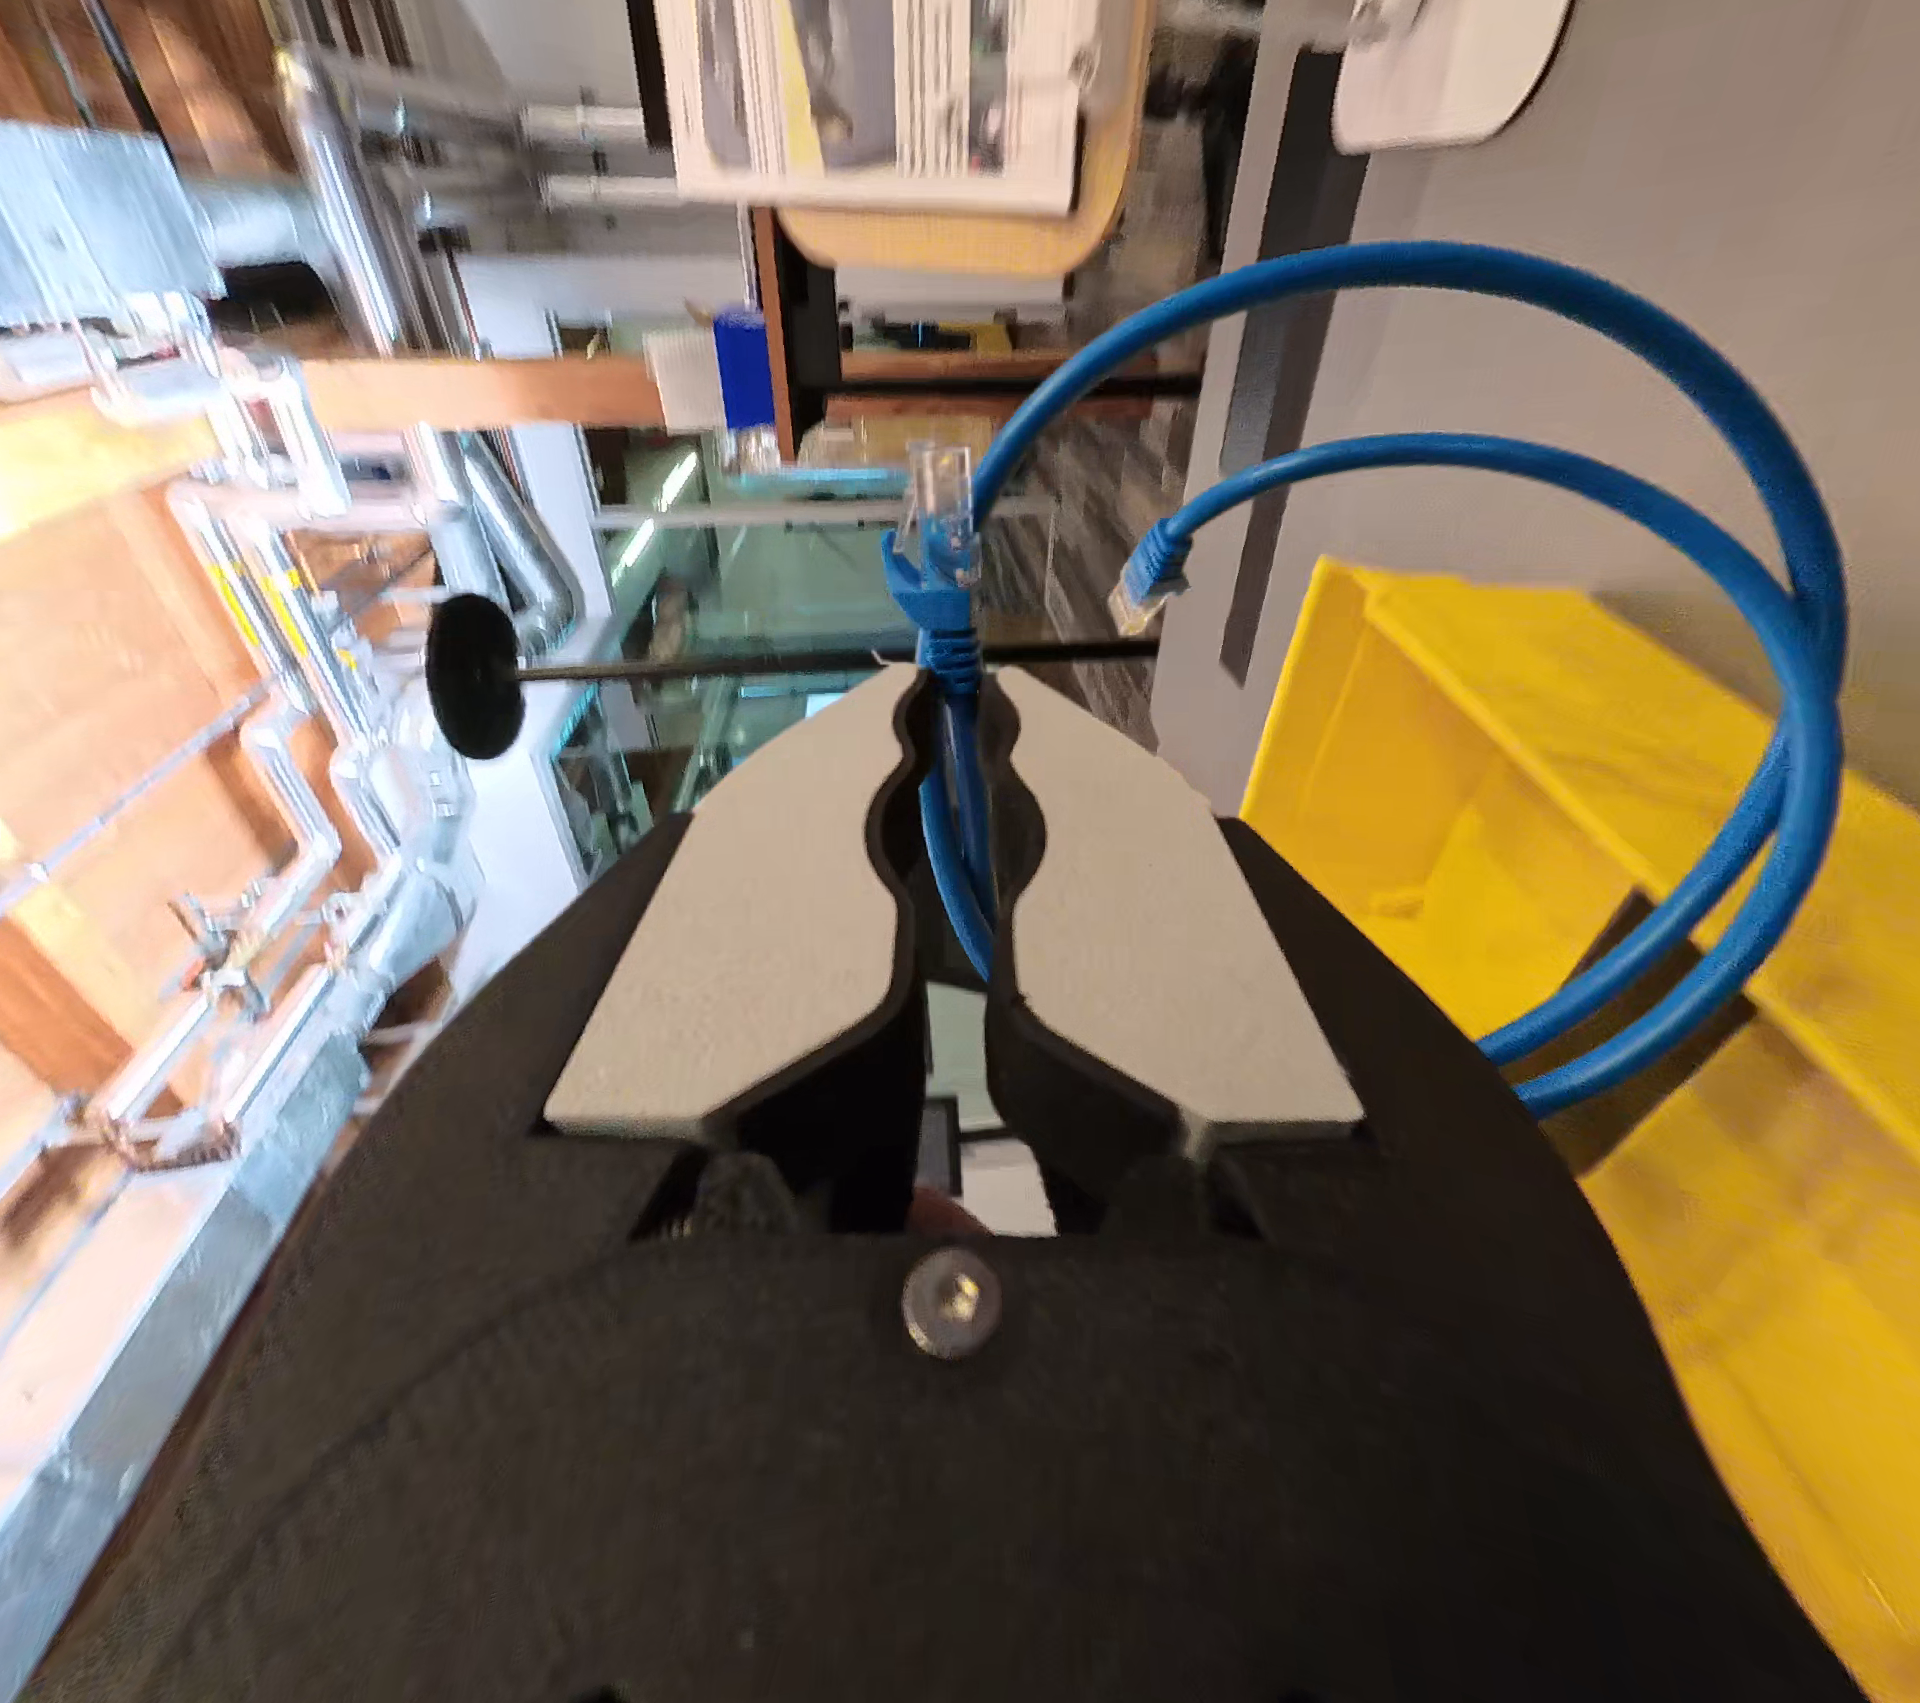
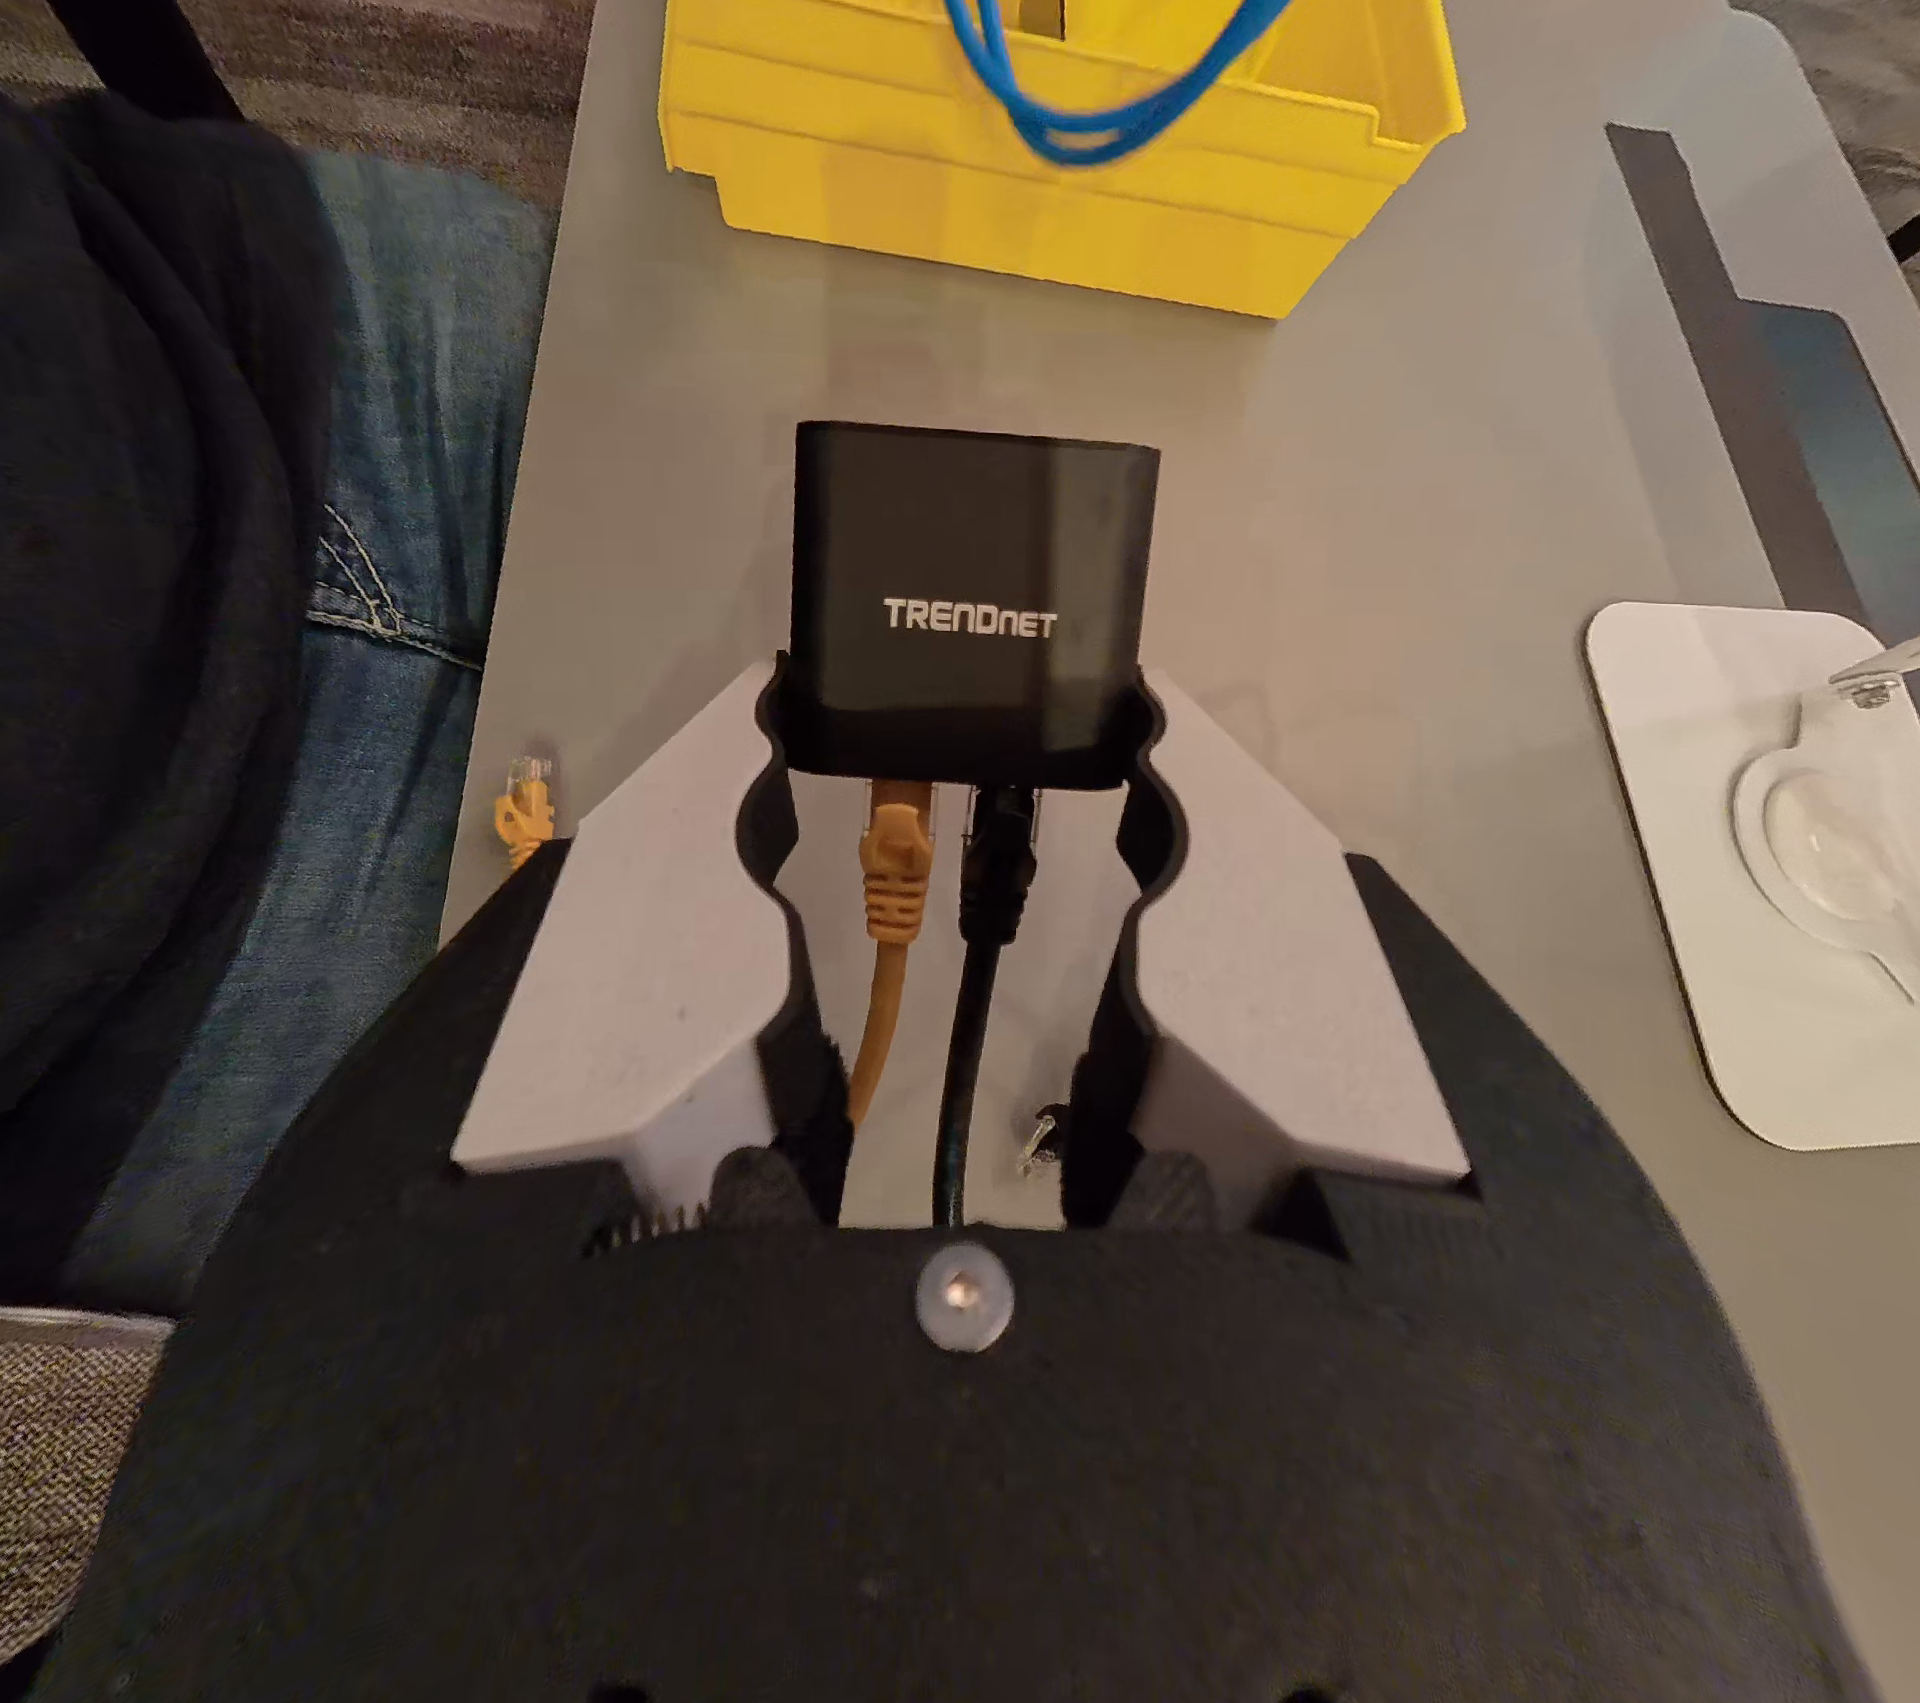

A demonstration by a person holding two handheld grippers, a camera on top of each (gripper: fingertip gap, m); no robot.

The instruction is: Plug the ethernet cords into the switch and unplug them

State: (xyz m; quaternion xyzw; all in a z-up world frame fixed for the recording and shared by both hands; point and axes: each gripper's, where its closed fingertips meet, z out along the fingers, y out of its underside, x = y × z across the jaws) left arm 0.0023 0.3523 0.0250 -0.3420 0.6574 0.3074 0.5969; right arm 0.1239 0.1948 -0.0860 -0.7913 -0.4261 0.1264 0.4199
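My left gripper (image 1: 951, 685) is shut on a blue ethernet cord (image 1: 1704, 448) just behind its clear plug (image 1: 940, 500), held up in the air. The cord's loops hang to the right, and its other plug (image 1: 1148, 578) dangles free. The loops also show in the right wrist view (image 2: 1081, 126), hanging over the yellow bin. My right gripper (image 2: 961, 713) is shut on the near end of the black switch (image 2: 971, 583), which lies on the grey table. An orange cord (image 2: 894, 874) and a black cord (image 2: 992, 884) are plugged into the switch between the fingers.
A yellow bin (image 2: 1039, 95) stands on the grey table (image 2: 1403, 458) behind the switch; it also shows in the left wrist view (image 1: 1558, 822). A white pad (image 2: 1714, 822) lies at the right. A loose orange plug (image 2: 525, 806) hangs at the table's left edge beside a person's leg (image 2: 364, 614). Across from one pair of fingers to the other is roughly 25 centimeters.
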